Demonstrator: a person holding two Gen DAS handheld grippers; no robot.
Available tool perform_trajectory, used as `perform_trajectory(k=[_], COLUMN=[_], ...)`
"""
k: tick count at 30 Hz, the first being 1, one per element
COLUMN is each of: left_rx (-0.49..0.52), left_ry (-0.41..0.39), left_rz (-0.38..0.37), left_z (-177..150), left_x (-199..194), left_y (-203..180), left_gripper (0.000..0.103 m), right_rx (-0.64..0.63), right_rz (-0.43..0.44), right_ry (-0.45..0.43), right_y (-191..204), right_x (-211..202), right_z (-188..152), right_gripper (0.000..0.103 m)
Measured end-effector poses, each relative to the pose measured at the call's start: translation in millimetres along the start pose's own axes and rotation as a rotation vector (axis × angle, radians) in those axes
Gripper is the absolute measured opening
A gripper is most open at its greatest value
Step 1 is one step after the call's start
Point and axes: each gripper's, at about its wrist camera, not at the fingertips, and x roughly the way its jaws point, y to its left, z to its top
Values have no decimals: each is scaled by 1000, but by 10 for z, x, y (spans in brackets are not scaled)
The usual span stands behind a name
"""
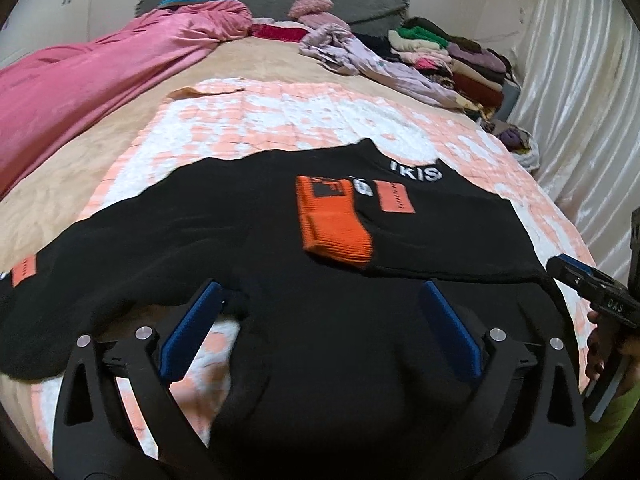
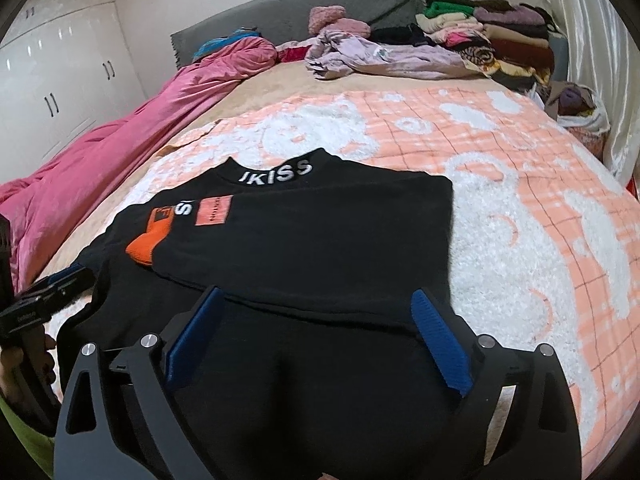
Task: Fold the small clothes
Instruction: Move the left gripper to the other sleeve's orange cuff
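A: Where is the black sweater [image 2: 304, 240] lying?

B: It lies flat on the peach and white blanket [image 2: 520, 208], which covers the bed [image 1: 248, 60]. One sleeve with an orange cuff [image 1: 336, 232] is folded over the chest of the sweater.

A: And the two grippers?

B: Both are at the near hem of the sweater. The left gripper [image 1: 320, 320] has its jaws spread wide over the black cloth and pinches nothing. The right gripper [image 2: 316, 320] is the same, jaws apart above the hem.

A: What is around the sweater?

B: Beyond its collar there is a grey headboard [image 2: 304, 12]. A pink duvet [image 1: 92, 84] lies to the left of the sweater. To the far right is a stack of folded clothes [image 2: 492, 40], next to a shiny white curtain [image 1: 580, 80]. White wardrobes [image 2: 56, 72] stand behind the duvet.
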Motion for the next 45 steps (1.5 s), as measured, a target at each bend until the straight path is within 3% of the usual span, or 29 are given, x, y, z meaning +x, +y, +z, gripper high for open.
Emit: perform_trajectory(k=[27,45], left_rx=[-152,-378], left_ry=[-75,-169], left_rz=[129,201], left_z=[-222,-377], left_x=[-455,-828], left_y=[709,1373], left_gripper=[93,93], right_rx=[-194,-345], right_rz=[137,223], right_ry=[-22,13], right_y=[1092,1934], right_x=[20,258], right_z=[154,142], right_gripper=[94,94])
